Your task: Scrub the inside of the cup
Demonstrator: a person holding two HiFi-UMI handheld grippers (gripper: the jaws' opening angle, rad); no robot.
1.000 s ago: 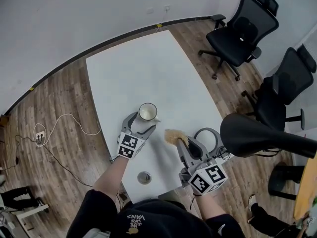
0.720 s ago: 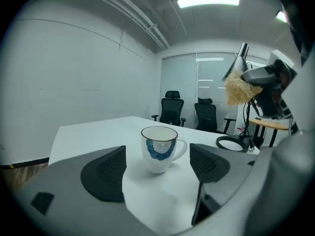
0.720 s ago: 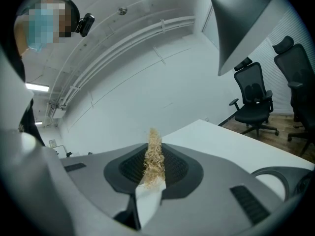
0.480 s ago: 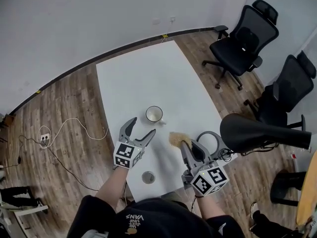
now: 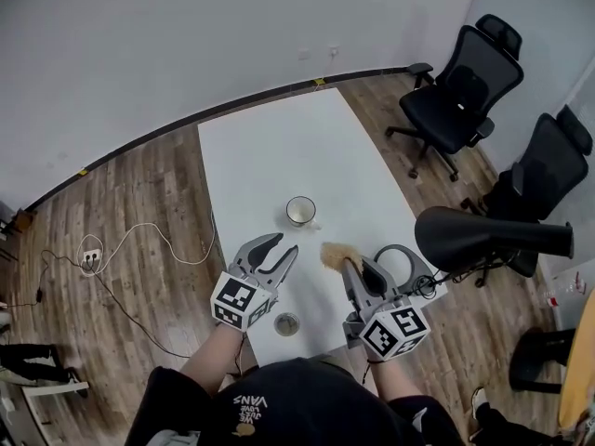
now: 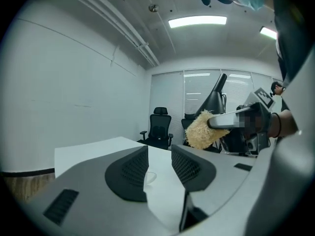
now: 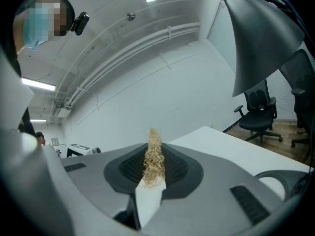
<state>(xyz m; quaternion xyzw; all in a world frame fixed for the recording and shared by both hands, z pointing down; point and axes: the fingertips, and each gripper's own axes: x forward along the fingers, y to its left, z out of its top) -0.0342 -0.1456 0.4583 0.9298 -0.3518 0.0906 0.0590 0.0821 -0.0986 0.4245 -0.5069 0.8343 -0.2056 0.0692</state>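
A white cup (image 5: 300,211) stands upright in the middle of the white table (image 5: 279,147), with nothing touching it. My left gripper (image 5: 281,245) hovers in front of it, well apart. Its jaws have just been closing, there is nothing between them, and a gap still shows in the left gripper view (image 6: 159,149), with the cup (image 6: 149,177) faint beyond. My right gripper (image 5: 348,266) is shut on a straw-coloured fibrous scrubber (image 5: 335,254), to the right of the cup and nearer me. The fibres (image 7: 153,159) stick up between its pads. The left gripper view shows the scrubber (image 6: 201,131) held in the air.
A small round metal thing (image 5: 286,323) lies near the table's front edge. A grey ring with a cable (image 5: 402,254) sits at the right edge. A large black cone-shaped object (image 5: 483,238) juts in from the right. Two black office chairs (image 5: 460,82) stand beyond. Cables (image 5: 139,235) trail on the wooden floor at left.
My left gripper has drawn back from the cup toward me and risen, and its jaws have narrowed. The cup stays on the table. The right gripper with the scrubber has shifted slightly.
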